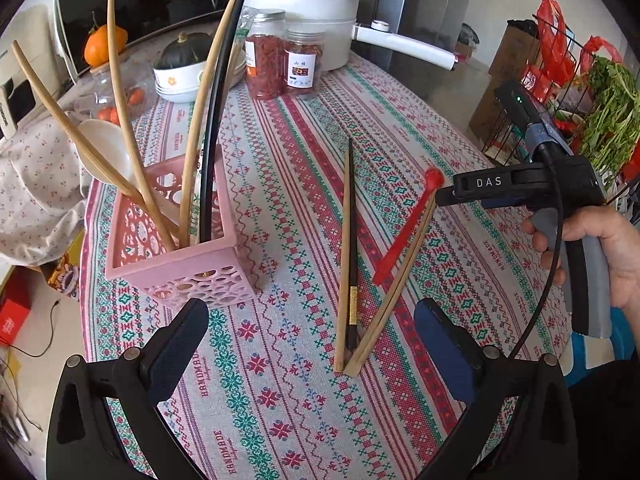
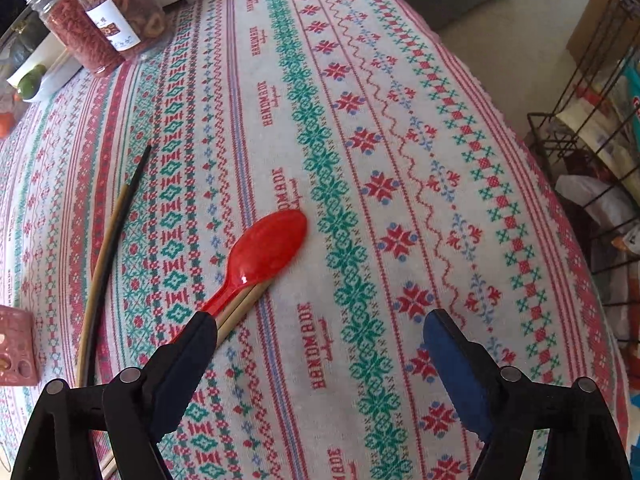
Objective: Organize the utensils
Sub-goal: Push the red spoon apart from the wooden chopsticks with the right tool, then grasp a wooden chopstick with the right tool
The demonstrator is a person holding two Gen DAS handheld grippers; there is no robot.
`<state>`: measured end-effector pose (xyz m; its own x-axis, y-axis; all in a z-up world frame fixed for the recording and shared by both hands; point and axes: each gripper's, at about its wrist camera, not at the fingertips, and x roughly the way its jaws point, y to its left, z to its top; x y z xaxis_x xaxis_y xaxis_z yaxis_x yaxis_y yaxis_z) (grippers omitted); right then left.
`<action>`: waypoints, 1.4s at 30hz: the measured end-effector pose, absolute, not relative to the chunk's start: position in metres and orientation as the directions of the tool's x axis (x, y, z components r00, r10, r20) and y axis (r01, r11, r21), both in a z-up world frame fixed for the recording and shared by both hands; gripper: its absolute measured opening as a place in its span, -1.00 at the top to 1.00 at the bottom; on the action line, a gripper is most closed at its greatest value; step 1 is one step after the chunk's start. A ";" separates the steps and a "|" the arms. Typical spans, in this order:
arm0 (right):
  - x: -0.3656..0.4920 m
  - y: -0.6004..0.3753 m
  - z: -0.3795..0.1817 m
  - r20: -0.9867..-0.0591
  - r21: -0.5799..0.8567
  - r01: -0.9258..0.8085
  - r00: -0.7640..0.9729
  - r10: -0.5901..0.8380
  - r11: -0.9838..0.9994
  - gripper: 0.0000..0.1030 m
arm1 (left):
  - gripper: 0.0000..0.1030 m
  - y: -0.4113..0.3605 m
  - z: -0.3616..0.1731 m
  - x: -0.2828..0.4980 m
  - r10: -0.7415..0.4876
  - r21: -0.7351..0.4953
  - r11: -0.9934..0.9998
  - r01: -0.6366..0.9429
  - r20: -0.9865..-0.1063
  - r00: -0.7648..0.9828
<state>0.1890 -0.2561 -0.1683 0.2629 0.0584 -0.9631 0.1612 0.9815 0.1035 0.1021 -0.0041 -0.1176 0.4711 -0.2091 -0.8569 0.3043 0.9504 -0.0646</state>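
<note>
The tablecloth, a patterned weave of red, green and blue bands, covers the tabletop.

Pink holder: stands near the left edge of the tabletop. It contains 3 pale wooden chopsticks, 1 black chopstick and 1 white spoon, all leaning outward.

Loose utensils, middle of the tabletop:
- 1 black chopstick and 1 wooden chopstick lie side by side as a pair, touching along their length.
- The red spoon lies to the right of that pair, bowl up, its handle resting against 2 wooden chopsticks.

Left gripper: tongs wide, nothing between them. It hangs above the cloth with the holder just beyond its left finger.

Right gripper: tongs wide, nothing gripped. Its left finger covers the handle end of the red spoon and the 2 chopsticks beside it; contact cannot be confirmed. In the left wrist view, a hand grips its handle near the right edge.

Far edge of the tabletop: 2 clear jars of dried red contents, a white pot, and a bowl holding a dark squash.
</note>
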 end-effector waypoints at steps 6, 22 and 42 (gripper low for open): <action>0.187 -0.223 -0.178 -0.974 0.020 0.127 0.226 -0.010 0.992 -0.51 | -1.00 0.003 -0.119 0.106 -0.211 -0.079 0.955 0.288 -0.860 0.465; 0.178 -0.203 -0.170 -0.979 0.040 0.241 0.204 -0.010 0.970 -0.12 | -1.00 0.008 -0.116 0.103 -0.206 -0.073 0.956 0.284 -0.855 0.476; 0.148 -0.271 -0.157 -0.971 0.073 0.152 0.237 0.036 0.986 1.00 | -1.00 -0.016 -0.113 0.097 -0.268 -0.120 0.932 0.342 -0.864 0.427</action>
<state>0.1476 -0.2713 -0.1570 0.2370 0.0356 -0.9709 0.1518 0.9857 0.0732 0.0974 -0.0163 -0.1129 0.4266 -0.2680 -0.8638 0.3417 0.9320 -0.1204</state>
